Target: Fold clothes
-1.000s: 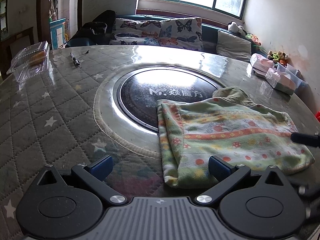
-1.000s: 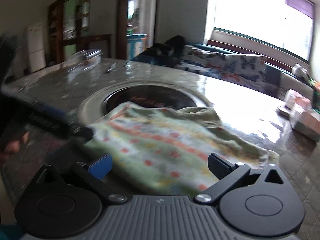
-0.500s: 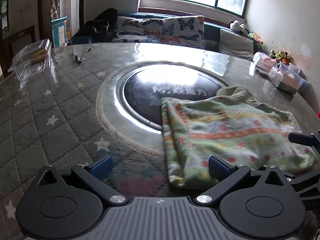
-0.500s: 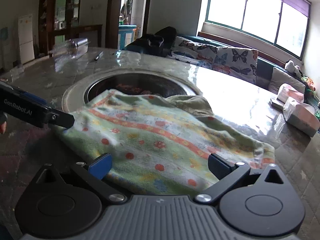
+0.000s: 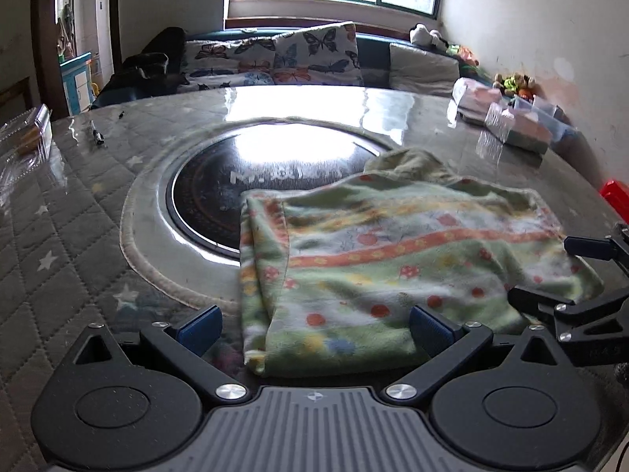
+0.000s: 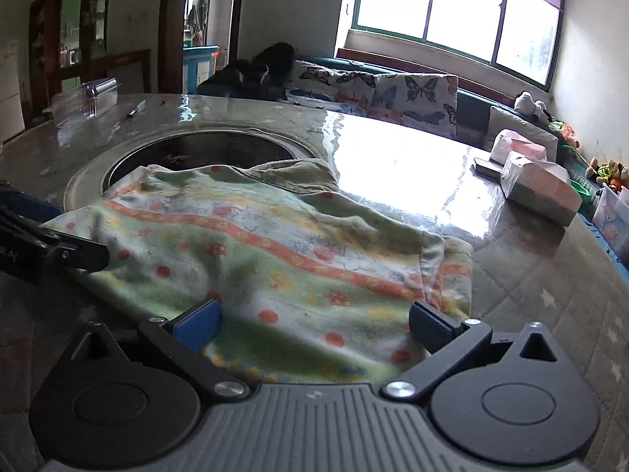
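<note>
Green patterned garment (image 5: 397, 267), folded, lies flat on round worktop (image 5: 78, 236), its far-left part lapping over the dark glass inset (image 5: 208, 192) at centre. Orange flower band runs across the fabric; red dots + mushroom prints. Olive collar/hood bit (image 5: 405, 159) bunched at far edge.

L gripper (image 5: 312, 324): fingers spread wide, nothing held. Near-left corner of garment sits between them; right blue pad (image 5: 426, 328) over the cloth, left pad (image 5: 198, 324) over bare worktop. Contact w/ fabric unclear, prob. hovering just above.

R gripper (image 6: 312, 320): fingers wide apart too, empty, both pads over garment's near edge. In left view the R gripper (image 5: 550, 271) shows at garment's right edge, black fingers parted. In right view the L gripper finger (image 6: 78, 255) pokes in from left, over cloth's left edge.

Other stuff on worktop: clear plastic clamshell box (image 6: 84, 98) far left, pen (image 5: 95, 132) near it, tissue packs (image 6: 538, 181) far right. Butterfly-print cushions (image 5: 314, 55) on sofa behind, window (image 6: 452, 11) above. Red object (image 5: 615, 192) at right rim, partly cut off.
</note>
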`<state>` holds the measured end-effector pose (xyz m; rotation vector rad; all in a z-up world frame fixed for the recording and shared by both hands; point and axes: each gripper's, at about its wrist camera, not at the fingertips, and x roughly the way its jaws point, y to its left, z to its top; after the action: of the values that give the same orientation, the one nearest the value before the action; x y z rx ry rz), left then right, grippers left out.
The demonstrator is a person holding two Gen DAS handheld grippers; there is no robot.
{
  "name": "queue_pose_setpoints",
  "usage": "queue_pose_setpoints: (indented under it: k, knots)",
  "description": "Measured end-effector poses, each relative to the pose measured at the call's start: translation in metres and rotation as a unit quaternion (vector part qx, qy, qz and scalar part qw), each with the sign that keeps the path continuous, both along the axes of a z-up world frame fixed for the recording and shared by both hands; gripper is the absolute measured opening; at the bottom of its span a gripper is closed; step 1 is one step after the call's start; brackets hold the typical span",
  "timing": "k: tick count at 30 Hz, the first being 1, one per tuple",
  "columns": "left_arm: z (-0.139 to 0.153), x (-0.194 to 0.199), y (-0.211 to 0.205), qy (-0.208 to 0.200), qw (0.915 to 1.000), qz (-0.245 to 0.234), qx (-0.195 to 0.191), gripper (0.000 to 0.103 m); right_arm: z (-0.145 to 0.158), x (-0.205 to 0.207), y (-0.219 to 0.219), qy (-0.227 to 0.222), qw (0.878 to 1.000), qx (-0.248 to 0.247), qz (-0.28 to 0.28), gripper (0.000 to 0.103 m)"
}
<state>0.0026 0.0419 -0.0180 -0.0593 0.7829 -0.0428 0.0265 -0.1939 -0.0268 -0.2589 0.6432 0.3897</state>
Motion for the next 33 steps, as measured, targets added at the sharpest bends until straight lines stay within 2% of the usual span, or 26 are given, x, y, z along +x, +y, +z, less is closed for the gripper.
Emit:
queue_pose_setpoints:
  k: [5, 8, 12, 15, 18, 24, 28, 33]
  knots:
    - [0.001, -0.001, 0.003, 0.002, 1.0, -0.001, -0.006, 0.103, 0.013, 0.0, -0.011, -0.017, 1.0, 0.012, -0.01, 0.103]
    - [0.004, 0.0, 0.004, -0.004, 1.0, 0.006, -0.006, 0.103, 0.009, 0.006, -0.016, -0.012, 1.0, 0.002, -0.026, 0.103]
    - [0.0, 0.0, 0.005, 0.0, 1.0, 0.004, -0.007, 0.103, 0.007, 0.007, -0.019, -0.005, 1.0, 0.008, -0.025, 0.103]
    - [0.003, 0.0, 0.006, 0.0, 1.0, 0.005, -0.008, 0.103, 0.015, 0.004, -0.019, -0.021, 1.0, 0.005, -0.02, 0.103]
    - [0.008, -0.002, 0.01, -0.008, 0.9998, 0.016, -0.005, 0.103, 0.019, 0.006, -0.022, -0.031, 0.999, 0.0, -0.037, 0.103]
    - [0.0, -0.002, 0.019, -0.002, 0.9996, 0.027, -0.009, 0.103, 0.003, 0.004, -0.043, -0.012, 0.997, -0.021, -0.078, 0.103]
    - [0.002, -0.003, 0.02, -0.003, 0.9996, 0.027, -0.007, 0.103, 0.007, 0.001, -0.059, -0.018, 0.996, -0.002, -0.091, 0.103]
    - [0.006, -0.007, 0.028, -0.009, 0.9991, 0.042, -0.003, 0.103, 0.009, -0.002, -0.078, -0.027, 0.991, -0.01, -0.127, 0.103]
